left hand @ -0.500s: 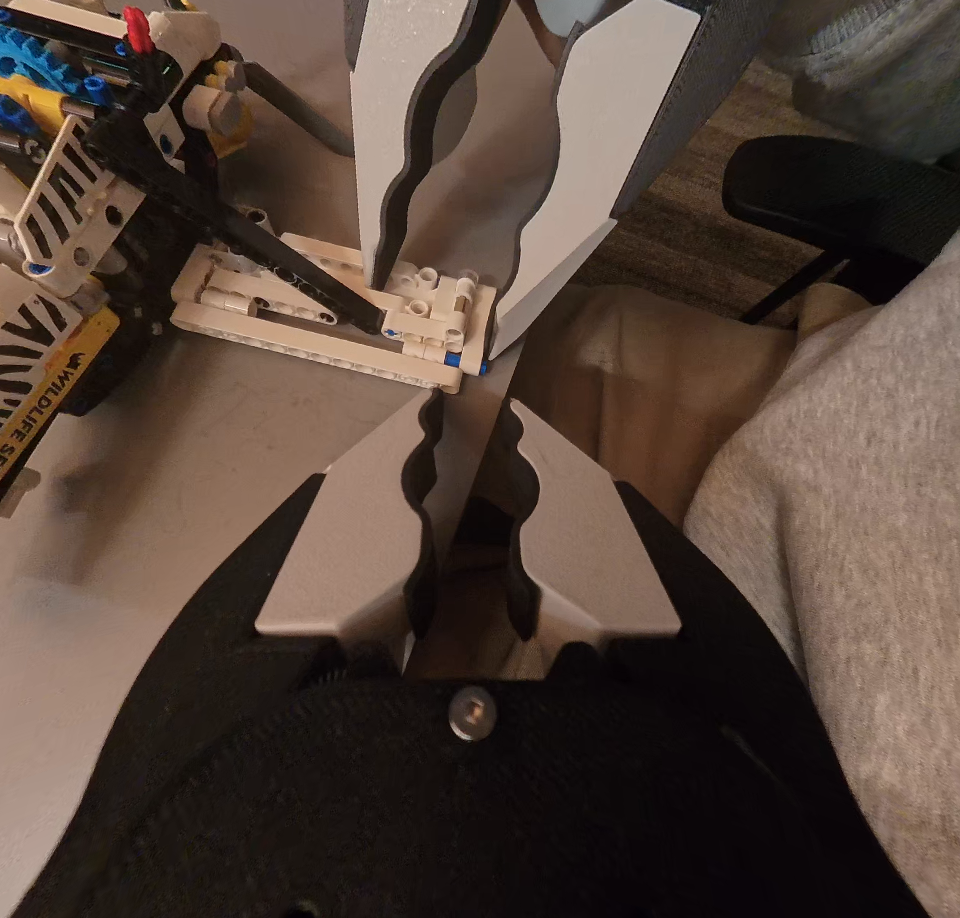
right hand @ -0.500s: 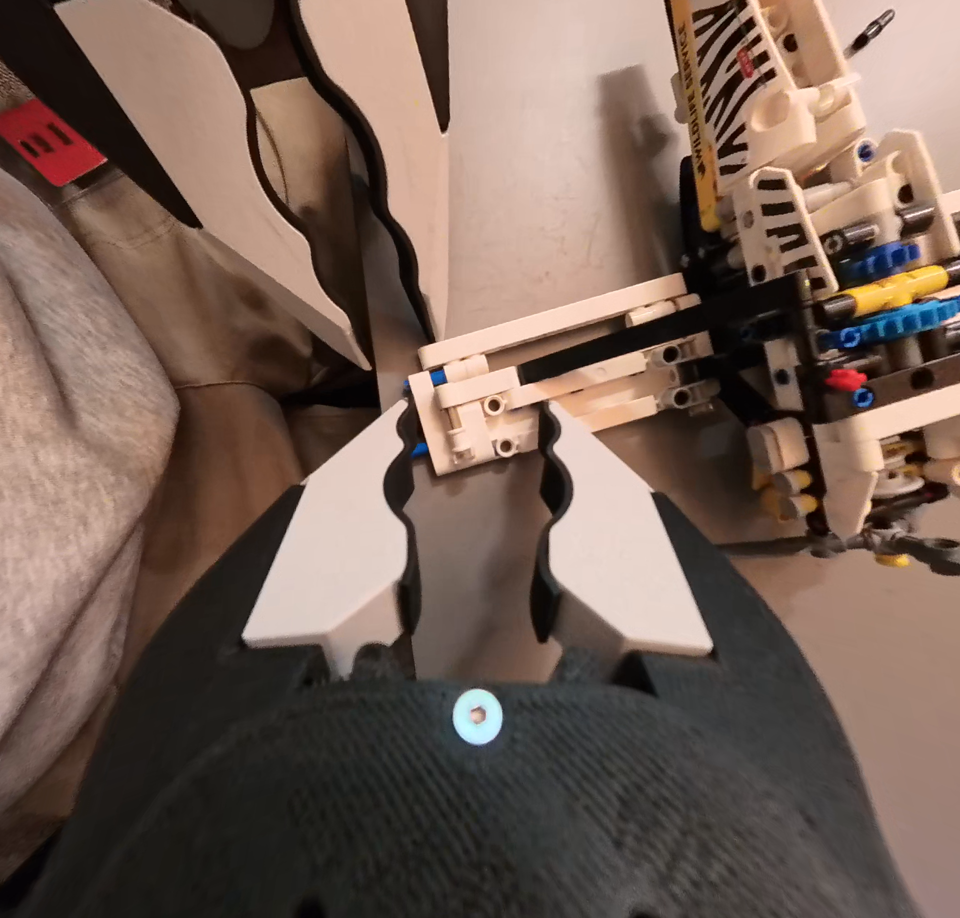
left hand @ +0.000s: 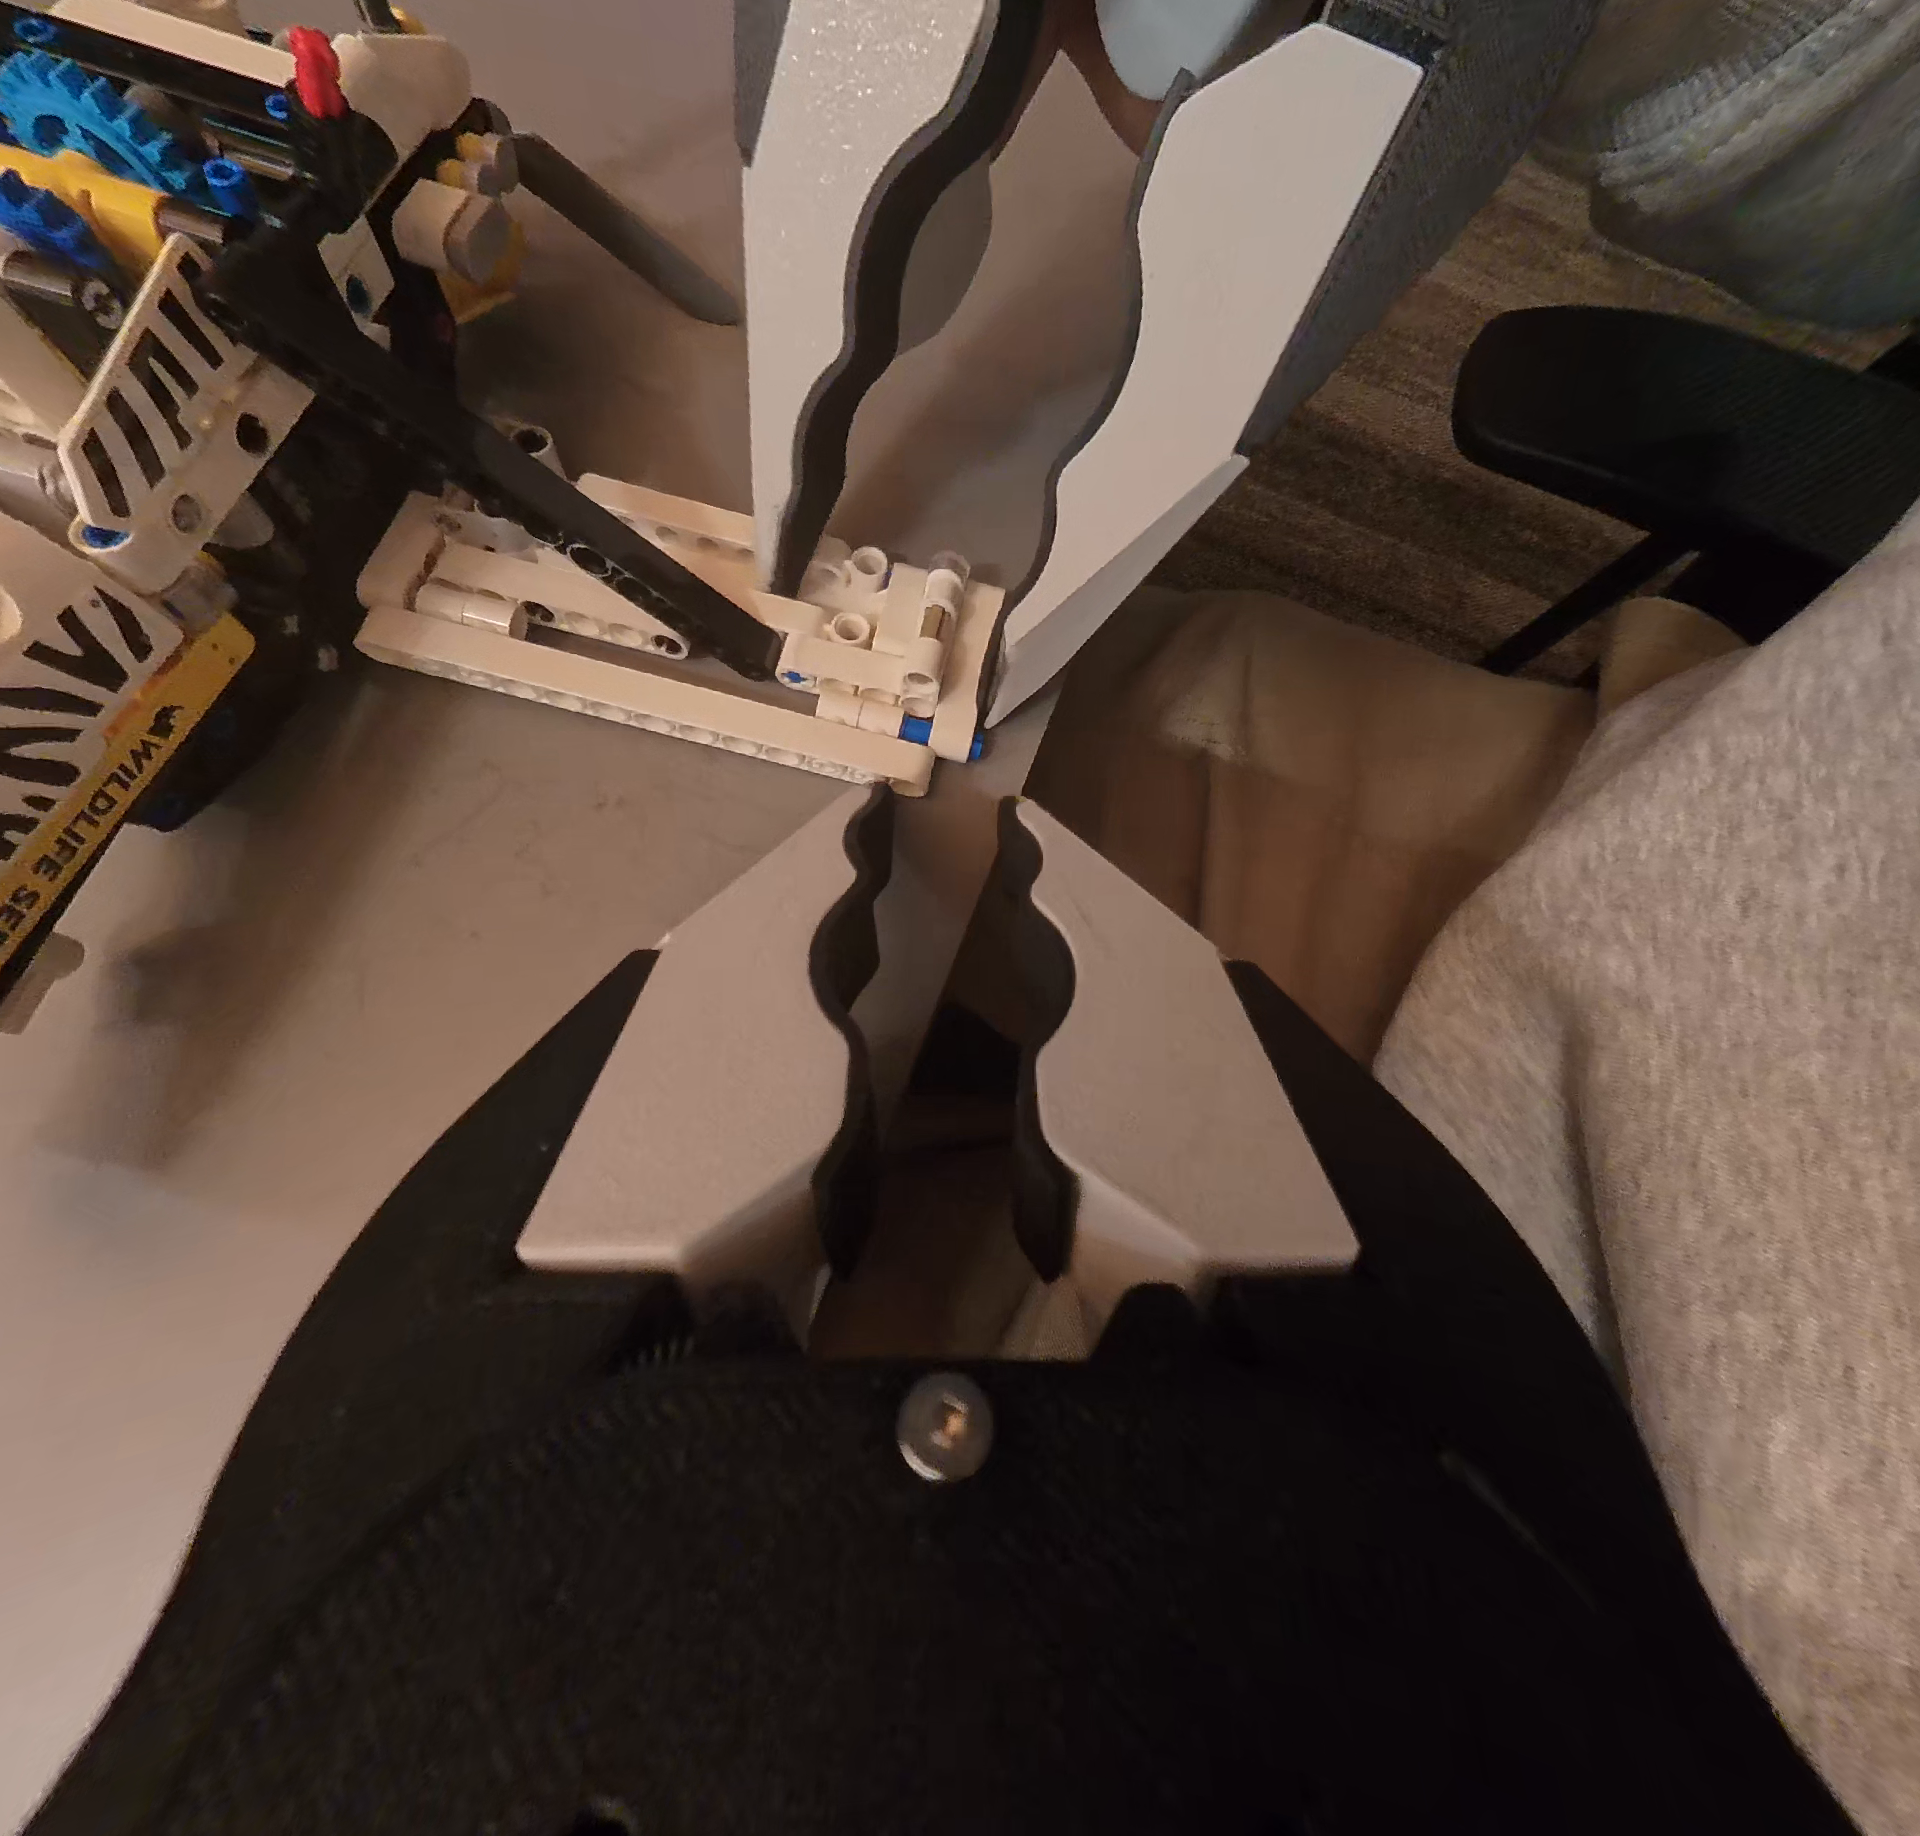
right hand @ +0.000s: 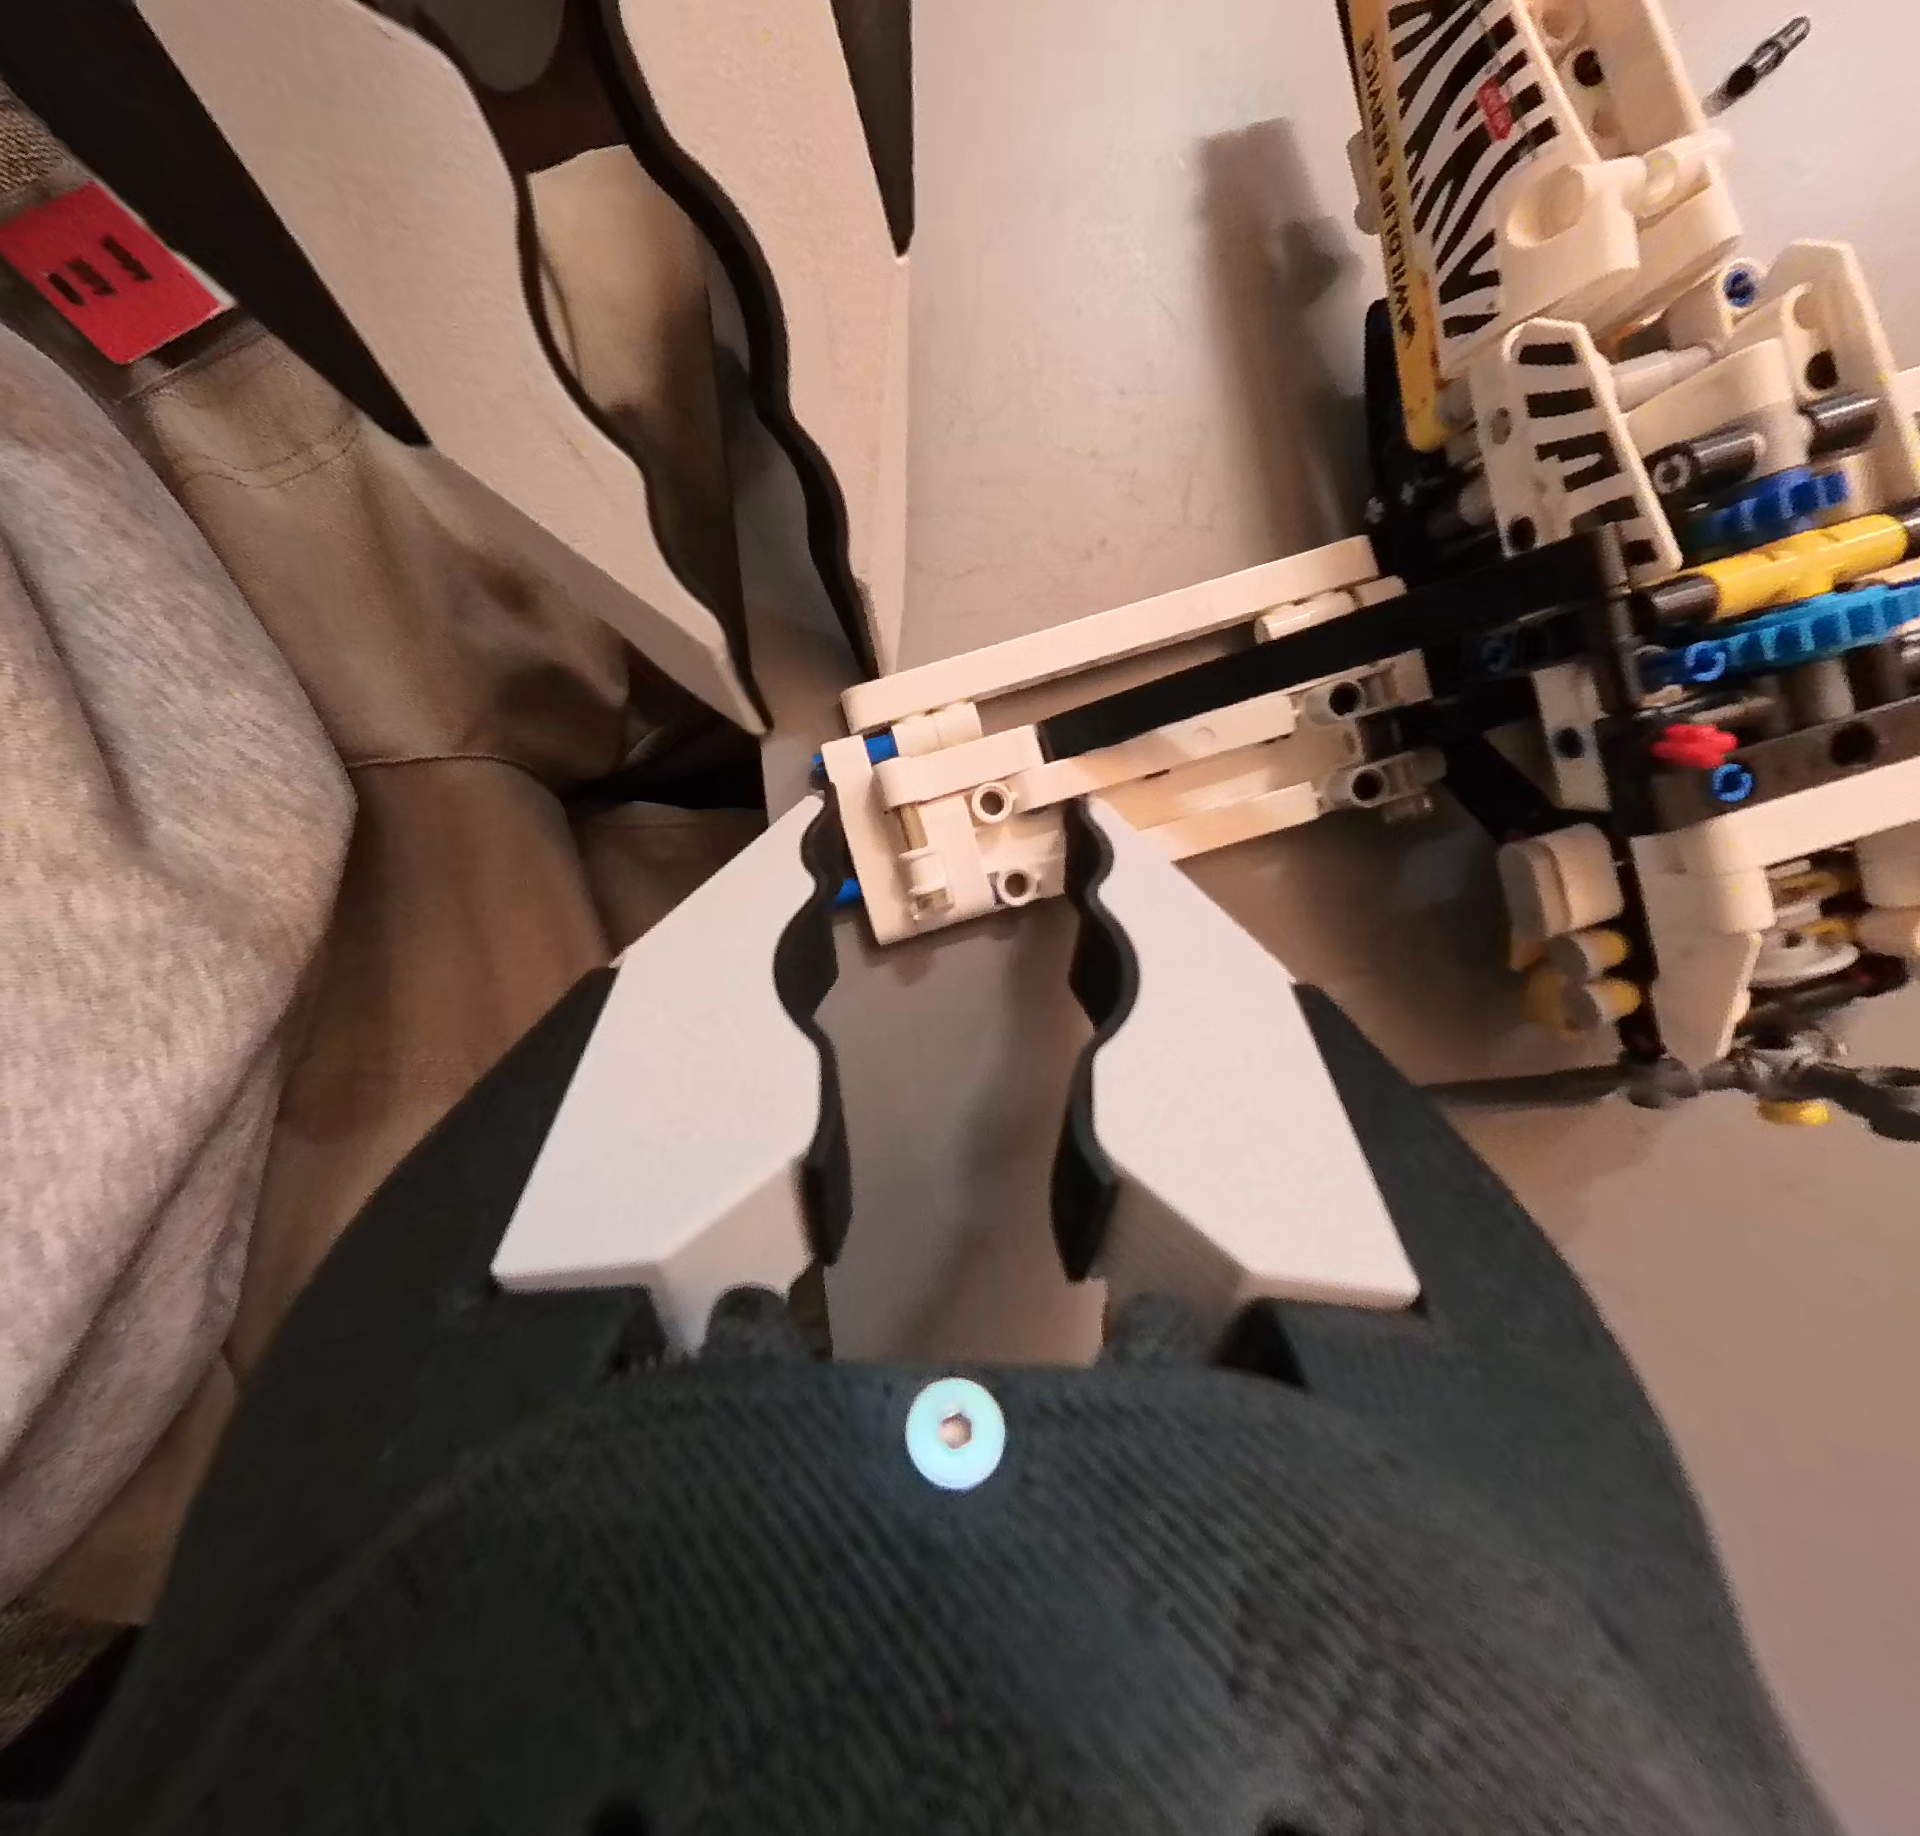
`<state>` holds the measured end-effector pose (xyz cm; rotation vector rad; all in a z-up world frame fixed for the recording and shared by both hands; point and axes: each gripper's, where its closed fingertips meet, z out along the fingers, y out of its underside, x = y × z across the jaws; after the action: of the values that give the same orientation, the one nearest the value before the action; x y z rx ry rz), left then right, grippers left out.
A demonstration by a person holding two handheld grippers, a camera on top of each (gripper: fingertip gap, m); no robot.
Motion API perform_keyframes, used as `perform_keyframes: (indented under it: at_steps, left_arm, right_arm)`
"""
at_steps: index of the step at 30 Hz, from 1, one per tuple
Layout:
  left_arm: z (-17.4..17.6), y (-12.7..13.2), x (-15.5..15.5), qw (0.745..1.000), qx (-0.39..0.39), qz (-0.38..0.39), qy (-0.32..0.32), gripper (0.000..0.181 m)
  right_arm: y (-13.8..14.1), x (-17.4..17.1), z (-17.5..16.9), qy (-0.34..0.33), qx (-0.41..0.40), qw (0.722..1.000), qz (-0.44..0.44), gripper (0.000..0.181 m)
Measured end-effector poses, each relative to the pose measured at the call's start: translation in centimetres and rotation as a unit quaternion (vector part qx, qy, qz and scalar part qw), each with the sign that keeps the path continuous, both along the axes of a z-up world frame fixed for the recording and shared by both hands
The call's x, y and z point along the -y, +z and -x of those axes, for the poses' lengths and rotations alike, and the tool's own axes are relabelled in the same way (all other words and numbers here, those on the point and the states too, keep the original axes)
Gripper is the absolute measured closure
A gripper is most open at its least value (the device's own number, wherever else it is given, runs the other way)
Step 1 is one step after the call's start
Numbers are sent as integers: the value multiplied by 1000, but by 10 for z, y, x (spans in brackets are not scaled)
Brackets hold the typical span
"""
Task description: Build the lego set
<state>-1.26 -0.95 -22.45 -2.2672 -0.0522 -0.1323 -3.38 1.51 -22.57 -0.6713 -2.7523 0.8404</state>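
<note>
White fingers of the right gripper (right hand: 948,856) bracket the end block of the white beam frame (right hand: 1049,747), jaws spread around it and touching or nearly touching; a true pinch I cannot confirm. Left gripper (left hand: 940,810) hangs just beside the same end, jaws parted, holding nothing. Frame lies flat at the table (left hand: 416,955) edge nearest the person, joined by a black beam (left hand: 582,519) to the zebra-striped lego model (right hand: 1558,436) farther in. Step in hand, by judgement: seating this end sub-assembly. Next move calls for a firm squeeze while steadying the frame. Against the earlier frame, no clear change.
</note>
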Motion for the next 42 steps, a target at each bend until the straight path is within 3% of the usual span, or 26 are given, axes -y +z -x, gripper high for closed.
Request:
perform_keyframes:
  at_steps: [11,15,18,22,25,29,32,38,42]
  left_arm:
    - [3,0,-2,1000,-4,-2,5,168]
    - [3,-1,1,1000,1,11,-14,162]
    - [29,18,9,1000,-5,-4,10,152]
    - [87,68,15,994,-41,-74,69,137]
    - [126,81,13,990,-95,-67,80,124]
    - [121,54,-6,999,-27,30,-21,115]
    - [122,36,-16,992,-49,97,-64,114]
    - [133,9,-27,976,-77,181,-89,115]
    - [134,6,-29,971,-88,202,-96,118]
  right_arm:
    - [0,2,-2,-6,-3,1000,11,145]
    - [1,3,-2,-2,-5,1000,10,145]
    - [1,3,-2,-2,-12,1000,18,145]
    - [1,3,-2,4,-20,1000,24,145]
    - [2,1,-3,19,-24,999,28,145]
    - [2,-4,-5,41,-23,998,29,145]
    - [2,-6,-6,54,-23,998,28,145]
    - [2,-7,-5,68,-25,997,37,145]
    - [2,-7,-5,66,-31,997,39,145]
